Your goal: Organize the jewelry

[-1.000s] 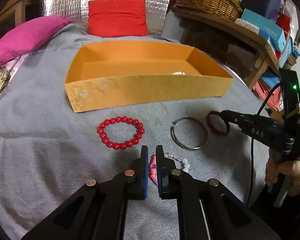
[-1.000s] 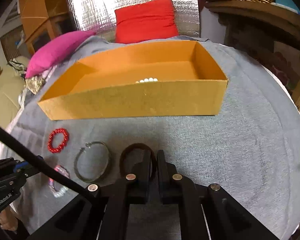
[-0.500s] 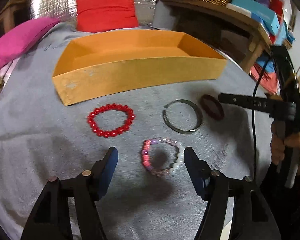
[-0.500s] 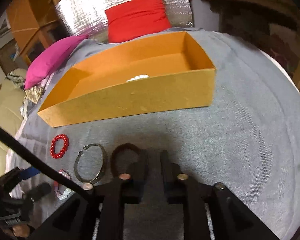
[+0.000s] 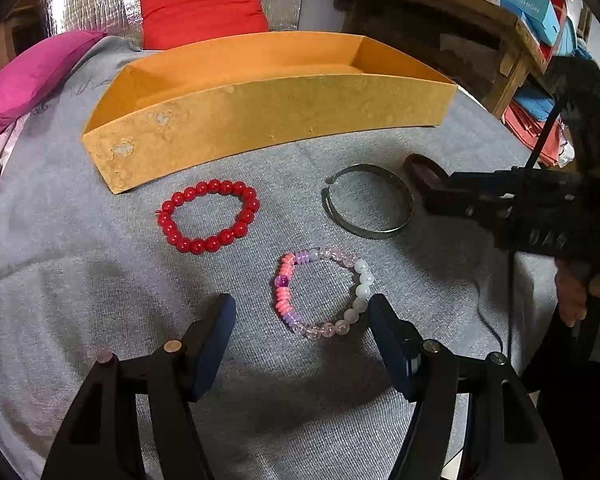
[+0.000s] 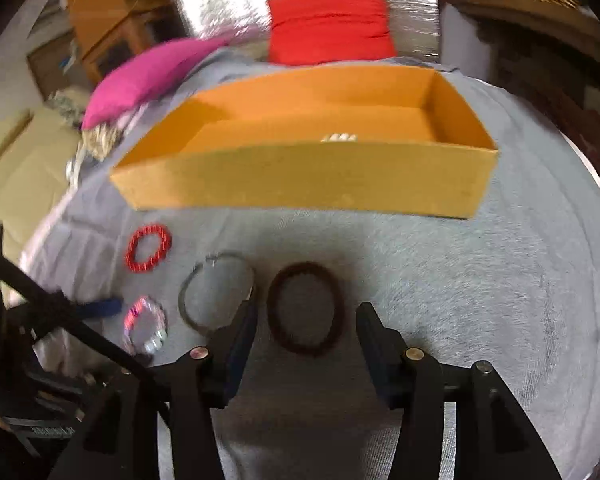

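**Four bracelets on the cloth, one box with a few pale beads inside**

Four loose bracelets lie on the grey cloth [image 5: 80,280], in front of the box. From left to right in the left wrist view: one red bead bracelet [image 5: 208,216], one pink, purple and white bead bracelet [image 5: 324,292] nearer than the rest, one open metal bangle [image 5: 368,206], and one dark brown bracelet [image 6: 306,308] at the far right, partly hidden there by the other tool. None of the four touches another; the bangle and the dark brown bracelet lie just beside each other.

There is one container, an orange cardboard box [image 5: 268,116], open at the top, standing on the far side of the bracelets. In the right wrist view a short row of small white beads [image 6: 340,137] shows just over its near wall, toward the right half; the rest of the floor that can be seen is bare orange.

There are two grippers. The left gripper [image 5: 302,318] has its jaws spread, one on each side of the mixed-colour bracelet, the right finger close by the white beads, nothing pinched. The right gripper [image 6: 306,320] has its jaws opening, with the dark brown bracelet lying between them on the cloth, not gripped; this view is blurred.

Behind the box lie one red cushion [image 5: 202,4] and one magenta cushion [image 5: 32,80] to its left.
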The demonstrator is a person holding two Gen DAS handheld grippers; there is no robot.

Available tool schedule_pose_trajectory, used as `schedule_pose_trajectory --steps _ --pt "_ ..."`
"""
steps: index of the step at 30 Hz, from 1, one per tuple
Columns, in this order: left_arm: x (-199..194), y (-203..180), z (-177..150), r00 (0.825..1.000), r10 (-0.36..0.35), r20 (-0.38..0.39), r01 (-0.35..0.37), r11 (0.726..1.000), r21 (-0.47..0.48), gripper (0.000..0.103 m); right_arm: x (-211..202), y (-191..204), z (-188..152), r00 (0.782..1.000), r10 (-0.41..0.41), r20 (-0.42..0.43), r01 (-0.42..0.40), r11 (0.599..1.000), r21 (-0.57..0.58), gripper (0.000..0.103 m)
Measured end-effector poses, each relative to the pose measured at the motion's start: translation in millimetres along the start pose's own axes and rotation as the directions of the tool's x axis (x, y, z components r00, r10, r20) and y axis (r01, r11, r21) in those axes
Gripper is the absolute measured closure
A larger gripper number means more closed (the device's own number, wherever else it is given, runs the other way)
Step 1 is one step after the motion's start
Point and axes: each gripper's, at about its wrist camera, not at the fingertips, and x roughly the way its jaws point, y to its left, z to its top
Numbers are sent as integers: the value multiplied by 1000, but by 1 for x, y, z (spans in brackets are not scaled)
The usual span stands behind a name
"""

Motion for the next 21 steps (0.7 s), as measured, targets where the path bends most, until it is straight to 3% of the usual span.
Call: schedule_pose_trajectory --steps 1,5,8,9,11,21 --pt "0 0 0 1000 -1 1 1 1000 1 35 1 2 -1 1000 -10 2 10 1000 -16 48" --pt "-2 4 -3 1000 -9 1 9 1000 1 57 5 8 -6 998 -56 24 58 995 -78 51" --pt "-3 6 -2 1000 -17 5 17 1000 -18 75 5 9 -4 995 -96 37 99 991 -91 72" --pt "-2 7 0 1000 -20 6 20 999 -27 82 5 8 -3 994 -103 41 106 991 -84 84" --pt "-3 11 0 999 -31 9 31 998 -45 88 4 4 -2 993 -109 44 112 991 -68 88" --pt "-12 16 5 998 -51 48 54 996 -68 88 -10 -19 4 995 -68 71 64 996 63 89"
